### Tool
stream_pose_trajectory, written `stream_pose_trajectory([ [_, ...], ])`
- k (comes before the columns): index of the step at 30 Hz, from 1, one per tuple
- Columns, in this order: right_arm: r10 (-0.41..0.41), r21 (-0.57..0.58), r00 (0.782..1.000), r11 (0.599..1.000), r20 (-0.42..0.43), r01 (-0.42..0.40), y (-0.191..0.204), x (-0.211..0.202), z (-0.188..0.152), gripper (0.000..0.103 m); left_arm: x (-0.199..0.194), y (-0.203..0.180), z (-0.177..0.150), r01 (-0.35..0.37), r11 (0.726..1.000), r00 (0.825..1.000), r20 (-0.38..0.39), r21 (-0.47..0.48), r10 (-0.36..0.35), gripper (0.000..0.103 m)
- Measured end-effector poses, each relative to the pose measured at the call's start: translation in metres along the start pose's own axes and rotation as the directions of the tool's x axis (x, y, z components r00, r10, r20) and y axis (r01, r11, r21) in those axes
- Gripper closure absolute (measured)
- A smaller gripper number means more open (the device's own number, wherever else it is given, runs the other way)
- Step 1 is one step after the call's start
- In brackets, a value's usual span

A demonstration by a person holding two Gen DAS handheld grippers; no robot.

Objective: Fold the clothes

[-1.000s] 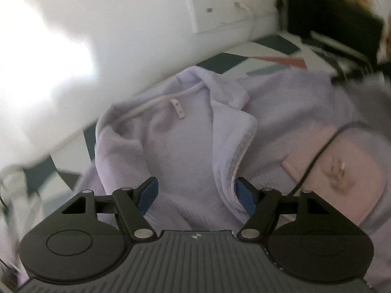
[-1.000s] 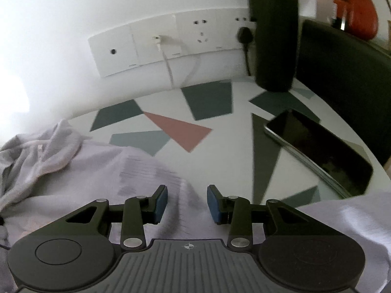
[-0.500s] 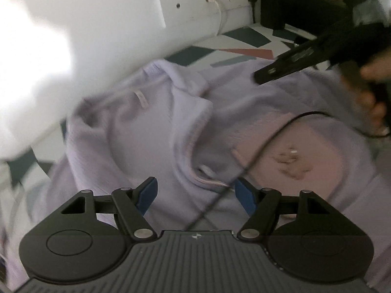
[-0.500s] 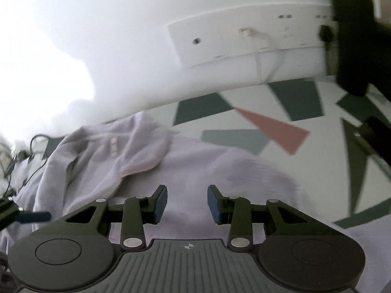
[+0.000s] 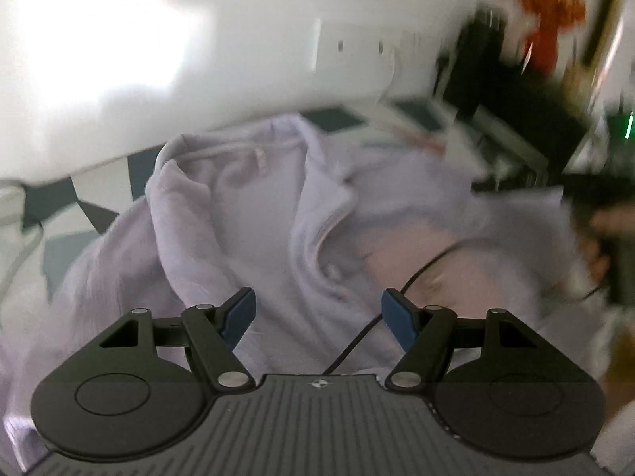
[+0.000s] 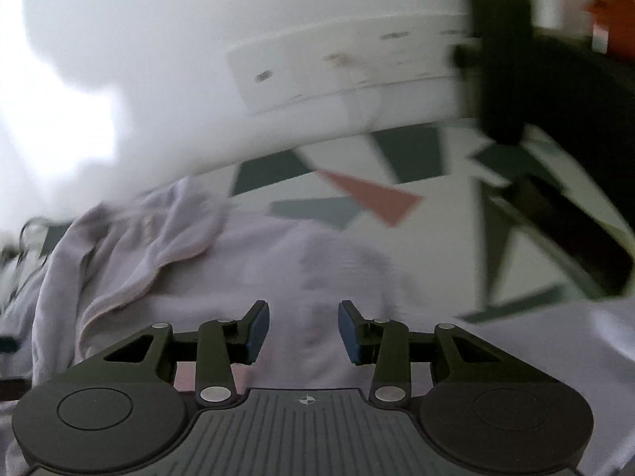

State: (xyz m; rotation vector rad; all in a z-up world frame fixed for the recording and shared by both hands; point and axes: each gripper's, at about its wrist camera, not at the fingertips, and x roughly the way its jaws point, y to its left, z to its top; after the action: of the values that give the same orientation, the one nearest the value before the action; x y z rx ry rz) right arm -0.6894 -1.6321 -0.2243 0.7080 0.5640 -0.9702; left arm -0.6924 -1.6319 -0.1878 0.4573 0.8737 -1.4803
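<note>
Your left claw [image 5: 317,313] and right claw [image 6: 303,331] both hang spread and empty over the lilac garment [image 5: 258,238] lying rumpled, collar open, on the patterned counter [image 6: 357,198] — seemingly between grasps, needing an edge pinched — against the white socket wall [image 6: 337,67].

A white surface [image 6: 444,214] patterned with dark green and pink triangles carries a crumpled lilac garment [image 6: 246,261] over its near and left part. At far right a dark upright object [image 6: 502,59] stands against the wall, and a flat dark slab [image 6: 571,234], blurred, lies at right.
</note>
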Motion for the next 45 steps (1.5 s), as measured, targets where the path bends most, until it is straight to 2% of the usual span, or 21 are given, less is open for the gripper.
stream_pose_trajectory([
  [2, -0.027, 0.052, 0.999, 0.998, 0.019, 0.026, -0.015, -0.018, -0.001, 0.066, -0.015, 0.011, -0.002, 0.090, 0.989, 0.996, 0.028, -0.117, -0.087, 0.031],
  [4, -0.054, 0.092, 0.998, 0.994, 0.039, 0.051, -0.027, -0.038, -0.004, 0.066, -0.026, 0.023, -0.008, 0.181, 0.954, 0.983, 0.060, -0.240, -0.171, 0.031],
  [6, -0.086, 0.107, 0.994, 0.991, 0.063, 0.079, -0.037, -0.060, -0.008, 0.066, -0.037, 0.030, -0.018, 0.241, 0.914, 0.970, 0.104, -0.327, -0.219, 0.031],
  [8, -0.132, 0.103, 0.987, 0.987, 0.086, 0.123, -0.041, -0.084, -0.011, 0.066, -0.049, 0.029, -0.026, 0.263, 0.904, 0.963, 0.143, -0.337, -0.227, 0.031],
  [11, -0.201, 0.103, 0.973, 0.976, 0.110, 0.189, -0.048, -0.118, -0.011, 0.066, -0.058, 0.015, -0.032, 0.255, 0.927, 0.965, 0.134, -0.276, -0.226, 0.031],
  [13, -0.222, 0.098, 0.966, 0.973, 0.131, 0.211, -0.057, -0.136, -0.007, 0.066, -0.063, 0.012, -0.037, 0.288, 0.911, 0.957, 0.129, -0.295, -0.261, 0.031],
  [16, -0.243, 0.085, 0.956, 0.969, 0.164, 0.232, -0.072, -0.158, 0.004, 0.064, -0.067, 0.007, -0.046, 0.277, 0.892, 0.960, 0.137, -0.357, -0.243, 0.031],
  [19, -0.230, 0.073, 0.953, 0.973, 0.196, 0.220, -0.090, -0.160, 0.023, 0.062, -0.082, 0.004, -0.059, 0.220, 0.880, 0.972, 0.174, -0.422, -0.159, 0.030],
  [21, -0.206, 0.057, 0.955, 0.979, 0.212, 0.198, -0.102, -0.152, 0.039, 0.062, -0.088, 0.002, -0.068, 0.153, 0.869, 0.979, 0.190, -0.471, -0.070, 0.027],
  [24, -0.130, 0.023, 0.973, 0.991, 0.192, 0.128, -0.114, -0.124, 0.059, 0.062, -0.081, -0.014, -0.078, 0.036, 0.841, 0.984, 0.167, -0.540, 0.066, 0.026],
  [26, -0.058, -0.013, 0.986, 0.998, 0.158, 0.061, -0.118, -0.101, 0.067, 0.062, -0.067, -0.034, -0.081, -0.062, 0.828, 0.980, 0.125, -0.558, 0.158, 0.027],
  [27, -0.021, -0.036, 0.990, 0.999, 0.140, 0.026, -0.120, -0.089, 0.069, 0.062, -0.057, -0.047, -0.080, -0.138, 0.826, 0.971, 0.089, -0.547, 0.221, 0.031],
  [28, 0.016, -0.060, 0.993, 0.998, 0.120, -0.009, -0.121, -0.077, 0.071, 0.062, -0.047, -0.060, -0.078, -0.228, 0.815, 0.955, 0.042, -0.533, 0.295, 0.048],
  [29, 0.051, -0.087, 0.994, 0.995, 0.100, -0.043, -0.121, -0.065, 0.072, 0.062, -0.036, -0.072, -0.075, -0.320, 0.796, 0.929, -0.006, -0.514, 0.369, 0.066],
  [31, 0.099, -0.142, 0.994, 0.986, 0.051, -0.091, -0.118, -0.042, 0.070, 0.062, -0.017, -0.087, -0.068, -0.357, 0.796, 0.920, -0.035, -0.490, 0.391, 0.075],
  [33, 0.149, -0.178, 0.989, 0.973, -0.001, -0.147, -0.110, -0.021, 0.068, 0.062, 0.003, -0.103, -0.061, -0.393, 0.803, 0.909, -0.059, -0.448, 0.412, 0.077],
  [36, 0.245, -0.211, 0.967, 0.944, -0.071, -0.255, -0.090, 0.007, 0.065, 0.062, 0.032, -0.128, -0.047, -0.487, 0.832, 0.872, -0.091, -0.266, 0.482, 0.076],
  [38, 0.286, -0.239, 0.952, 0.922, -0.106, -0.304, -0.073, 0.021, 0.061, 0.062, 0.052, -0.132, -0.044, -0.560, 0.809, 0.829, -0.124, -0.178, 0.546, 0.076],
  [39, 0.302, -0.248, 0.945, 0.913, -0.124, -0.324, -0.064, 0.028, 0.059, 0.062, 0.060, -0.128, -0.044, -0.574, 0.800, 0.818, -0.146, -0.172, 0.556, 0.076],
  [42, 0.343, -0.266, 0.923, 0.886, -0.177, -0.380, -0.038, 0.042, 0.049, 0.062, 0.078, -0.116, -0.048, -0.585, 0.789, 0.810, -0.197, -0.188, 0.553, 0.076],
  [45, 0.365, -0.290, 0.904, 0.860, -0.223, -0.419, -0.017, 0.054, 0.041, 0.062, 0.079, -0.117, -0.050, -0.591, 0.793, 0.804, -0.194, -0.151, 0.562, 0.075],
])
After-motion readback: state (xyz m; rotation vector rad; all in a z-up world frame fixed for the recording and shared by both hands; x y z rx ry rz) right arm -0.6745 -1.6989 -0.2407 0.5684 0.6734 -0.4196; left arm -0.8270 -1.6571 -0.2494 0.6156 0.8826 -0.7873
